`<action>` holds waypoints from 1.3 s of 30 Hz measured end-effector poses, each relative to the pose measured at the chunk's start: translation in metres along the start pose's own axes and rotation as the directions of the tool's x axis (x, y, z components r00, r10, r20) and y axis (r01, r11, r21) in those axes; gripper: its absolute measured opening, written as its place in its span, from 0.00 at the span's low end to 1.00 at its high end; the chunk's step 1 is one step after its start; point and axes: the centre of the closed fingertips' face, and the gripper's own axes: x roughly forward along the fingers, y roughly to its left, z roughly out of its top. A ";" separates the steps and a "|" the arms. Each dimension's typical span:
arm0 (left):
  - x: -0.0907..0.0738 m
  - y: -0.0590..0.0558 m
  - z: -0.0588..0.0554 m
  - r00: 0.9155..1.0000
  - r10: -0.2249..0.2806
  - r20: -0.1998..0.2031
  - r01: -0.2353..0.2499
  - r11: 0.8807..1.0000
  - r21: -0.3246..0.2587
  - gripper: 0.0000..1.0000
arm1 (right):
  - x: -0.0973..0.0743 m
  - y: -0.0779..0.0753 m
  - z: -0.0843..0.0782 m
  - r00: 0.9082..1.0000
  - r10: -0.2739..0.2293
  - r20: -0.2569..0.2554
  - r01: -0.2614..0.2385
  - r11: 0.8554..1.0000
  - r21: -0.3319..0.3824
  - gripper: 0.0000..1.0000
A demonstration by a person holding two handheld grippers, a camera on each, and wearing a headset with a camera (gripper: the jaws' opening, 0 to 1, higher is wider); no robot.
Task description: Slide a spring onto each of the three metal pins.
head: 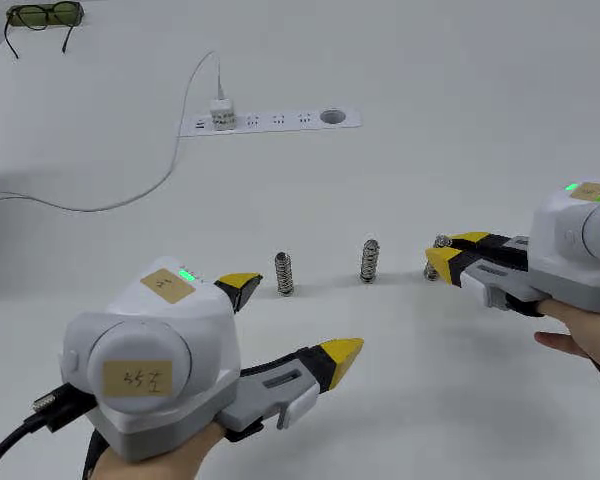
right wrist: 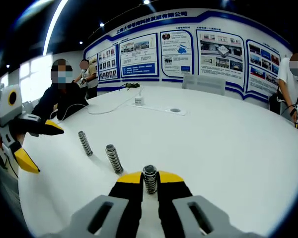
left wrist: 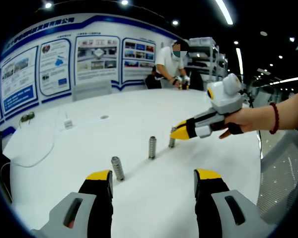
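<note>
Three springs stand upright in a row on the white table, each on a pin: the left spring (head: 285,272), the middle spring (head: 369,260) and the right spring (head: 438,245). My right gripper (head: 455,250) comes in from the right, and its yellow-tipped jaws are closed on the right spring (right wrist: 149,174), which sits between the very tips. My left gripper (head: 292,318) hovers near the front edge, open and holding nothing, short of the left spring (left wrist: 117,167). The left gripper view also takes in the middle spring (left wrist: 152,147) and the right gripper (left wrist: 181,133).
A white power strip (head: 270,120) with a plugged-in cable (head: 170,165) lies at the back of the table. Dark glasses (head: 42,15) rest at the far left corner. People stand beyond the table's far side (left wrist: 174,62).
</note>
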 end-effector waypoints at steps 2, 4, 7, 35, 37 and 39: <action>0.000 0.001 0.000 1.000 0.002 -0.001 -0.002 1.000 0.002 0.68 | 0.001 0.001 -0.003 1.000 0.001 -0.011 -0.001 1.000 0.003 0.12; 0.000 0.001 0.000 1.000 0.004 -0.001 -0.004 1.000 0.001 0.68 | 0.001 0.002 -0.003 1.000 0.003 -0.008 -0.002 1.000 0.010 0.12; -0.001 0.002 -0.001 1.000 0.006 -0.003 -0.006 1.000 0.000 0.68 | 0.001 0.003 -0.004 1.000 0.002 -0.012 -0.002 1.000 0.011 0.12; -0.019 0.009 0.002 0.998 0.025 -0.052 -0.025 1.000 0.008 0.76 | -0.067 0.026 0.002 0.998 0.051 -0.031 -0.048 0.995 0.090 0.60; -0.022 0.009 0.002 0.998 0.025 -0.053 -0.025 1.000 0.006 0.76 | -0.070 0.030 0.001 0.998 0.058 -0.032 -0.055 0.994 0.090 0.61; -0.024 0.008 0.002 0.998 0.023 -0.054 -0.023 1.000 0.003 0.78 | -0.073 0.033 0.000 0.997 0.067 -0.037 -0.063 0.994 0.087 0.63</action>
